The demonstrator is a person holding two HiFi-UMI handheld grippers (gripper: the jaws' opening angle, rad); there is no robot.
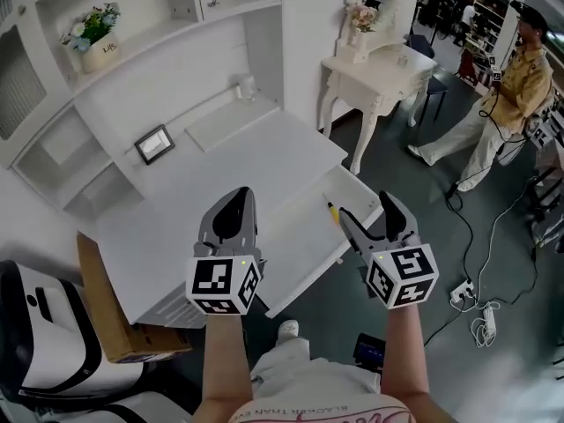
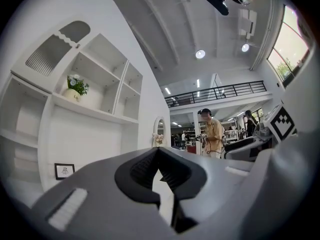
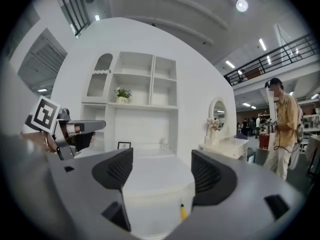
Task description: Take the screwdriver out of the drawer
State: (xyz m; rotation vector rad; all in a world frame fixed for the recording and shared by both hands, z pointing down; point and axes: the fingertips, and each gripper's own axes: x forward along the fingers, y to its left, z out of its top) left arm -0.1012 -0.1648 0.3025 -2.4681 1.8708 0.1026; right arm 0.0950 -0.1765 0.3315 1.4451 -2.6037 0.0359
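Observation:
A screwdriver [image 1: 332,210] with a yellow handle lies in the open white drawer [image 1: 295,241] of the desk, near the drawer's right end. My right gripper [image 1: 370,211] hovers over that end with its jaws wide open and nothing between them; the screwdriver lies just left of its left finger. In the right gripper view the screwdriver [image 3: 183,211] shows low between the open jaws of the right gripper [image 3: 161,159], lying in the drawer [image 3: 150,194]. My left gripper [image 1: 236,203] is over the drawer's left part, shut and empty. In its own view the left gripper [image 2: 159,151] has its tips together.
The white desk top [image 1: 220,166] carries a small picture frame [image 1: 154,144], with a shelf unit and flower pot [image 1: 92,38] behind. A cardboard box [image 1: 110,311] stands at the left. A dressing table [image 1: 379,69], a person [image 1: 502,104] and a floor power strip [image 1: 463,293] are at the right.

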